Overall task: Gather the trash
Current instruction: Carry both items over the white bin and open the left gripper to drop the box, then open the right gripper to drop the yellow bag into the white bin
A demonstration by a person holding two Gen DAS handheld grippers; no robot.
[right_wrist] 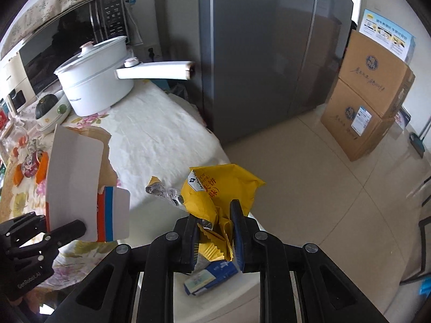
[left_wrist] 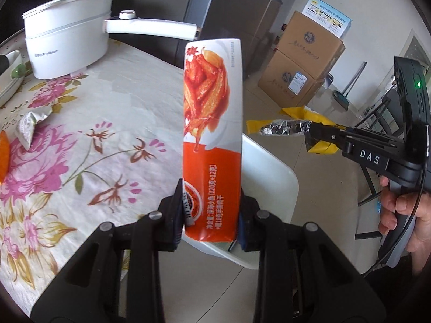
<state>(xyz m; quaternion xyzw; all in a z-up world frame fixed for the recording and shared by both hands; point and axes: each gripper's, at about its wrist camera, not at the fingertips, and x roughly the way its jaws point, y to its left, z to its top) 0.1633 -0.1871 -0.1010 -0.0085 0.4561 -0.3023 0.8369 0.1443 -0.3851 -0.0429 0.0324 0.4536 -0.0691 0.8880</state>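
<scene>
While the left gripper (left_wrist: 212, 215) pinches the orange snack box (left_wrist: 212, 140) upright off the table's (left_wrist: 113, 113) right edge and the right gripper (right_wrist: 214, 231) clamps the yellow wrapper (right_wrist: 215, 188) over the white bin (left_wrist: 272, 172), keep both grips firm until above its mouth, clear of the pot handle (left_wrist: 150, 28), with a crumpled packet (left_wrist: 29, 126) left near the table's left edge.

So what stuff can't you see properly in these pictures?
- What the white bin holds: in the right wrist view the right gripper and its yellow wrapper cover most of it; only a blue packet shows.
- The snack box: its bottom end sits hidden between the left gripper fingers in the left wrist view.
- The small packet on the tablecloth: print too small to read.
</scene>
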